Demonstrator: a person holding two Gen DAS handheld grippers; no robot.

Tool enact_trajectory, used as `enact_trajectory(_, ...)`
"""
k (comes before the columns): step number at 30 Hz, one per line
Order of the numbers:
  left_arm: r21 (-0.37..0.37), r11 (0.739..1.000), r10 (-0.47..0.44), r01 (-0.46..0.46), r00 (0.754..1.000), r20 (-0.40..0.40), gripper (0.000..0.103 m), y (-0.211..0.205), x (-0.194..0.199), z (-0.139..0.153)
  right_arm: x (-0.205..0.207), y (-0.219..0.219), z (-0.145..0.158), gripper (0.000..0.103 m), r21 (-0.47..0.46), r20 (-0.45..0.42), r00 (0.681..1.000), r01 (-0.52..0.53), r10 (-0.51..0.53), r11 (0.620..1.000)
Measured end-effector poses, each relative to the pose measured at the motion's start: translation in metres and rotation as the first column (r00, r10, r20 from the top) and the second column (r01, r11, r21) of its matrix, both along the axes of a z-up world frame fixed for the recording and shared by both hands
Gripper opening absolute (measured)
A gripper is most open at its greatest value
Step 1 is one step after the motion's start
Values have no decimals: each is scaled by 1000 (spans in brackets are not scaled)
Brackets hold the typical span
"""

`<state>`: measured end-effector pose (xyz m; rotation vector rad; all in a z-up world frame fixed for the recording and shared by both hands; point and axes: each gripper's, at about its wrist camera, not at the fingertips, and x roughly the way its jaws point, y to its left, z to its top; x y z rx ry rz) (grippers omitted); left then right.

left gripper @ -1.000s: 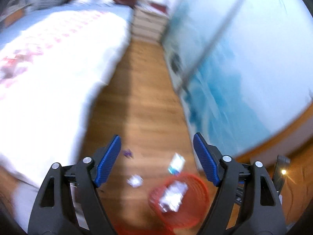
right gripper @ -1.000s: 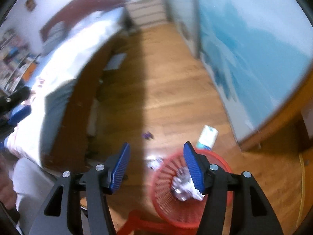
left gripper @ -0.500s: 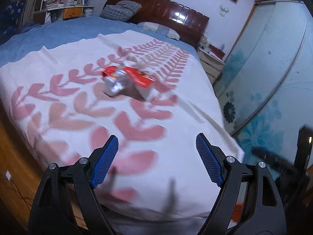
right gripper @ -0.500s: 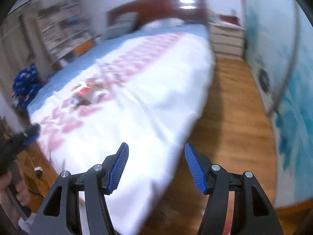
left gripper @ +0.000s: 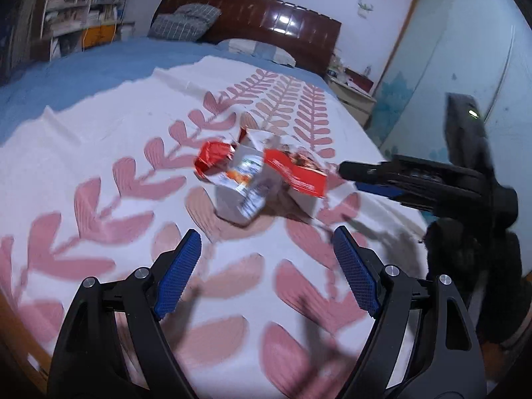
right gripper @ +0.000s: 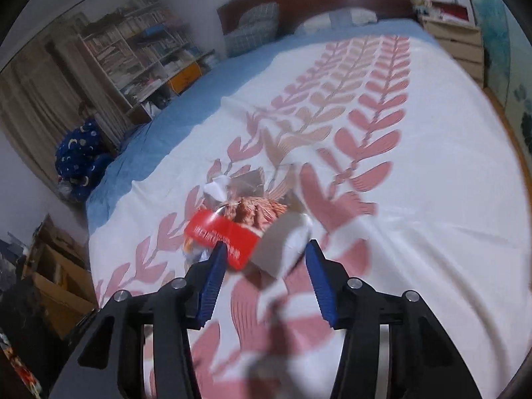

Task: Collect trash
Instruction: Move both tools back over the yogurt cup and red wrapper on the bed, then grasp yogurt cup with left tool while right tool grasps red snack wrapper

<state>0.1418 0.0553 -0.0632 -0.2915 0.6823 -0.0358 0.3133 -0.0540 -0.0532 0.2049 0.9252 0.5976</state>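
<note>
Trash on bed: a torn red-and-white carton (left gripper: 262,179) lies crumpled on the white leaf-print bedspread (left gripper: 99,153), roughly mid-bed, well in from every edge. Left gripper (left gripper: 266,259) hovers short of it, jaws spread wide, holding nothing; bare bedspread between its tips and the carton. Right gripper (right gripper: 264,259) sits low, jaws wide apart and empty, tips just reaching the carton's (right gripper: 246,232) near edge; contact unclear through blur. Bookshelf (right gripper: 139,60) stands beyond the bed's far side, headboard (left gripper: 252,23) at its top.
</note>
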Motion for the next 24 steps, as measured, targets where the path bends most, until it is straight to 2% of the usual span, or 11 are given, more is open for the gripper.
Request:
enact_trajectory(2,-41,999,2,-2,1000,-14,81,9,9,-8,13,14,-20,46,17,-49,999,7,-6,1000)
enact_trajectory(3,-70,998,2,-3,1000,-9,81,14,14,-11,18,18,-27,41,36,-66,998,8,-5,999)
enact_trajectory(6,-105,994,-7,6,1000,-12,81,19,26,-13,26,27,-41,15,94,-83,996,-8,16,996)
enact_trajectory(7,-112,994,-6,5,1000,-12,81,20,29,-13,28,28,-43,11,99,-76,997,-5,13,995)
enact_trajectory(12,-158,987,21,-22,1000,-9,81,26,40,-14,13,12,-31,5,139,-7,1000,-25,27,990)
enact_trajectory(16,-122,992,37,-44,998,-60,81,24,59,-20,-12,-30,-13,3,167,7,1000,6,-7,986)
enact_trajectory(20,-59,998,19,-24,996,-92,81,16,74,-21,-51,-79,-3,3,164,-14,999,34,-32,986)
enact_trajectory(22,-47,998,43,-49,992,-119,81,16,84,-24,-67,-94,-6,3,148,-35,999,21,-16,989)
enact_trajectory(24,-33,992,113,-120,980,-161,81,22,93,-31,-83,-106,-14,3,120,-52,999,18,-12,993)
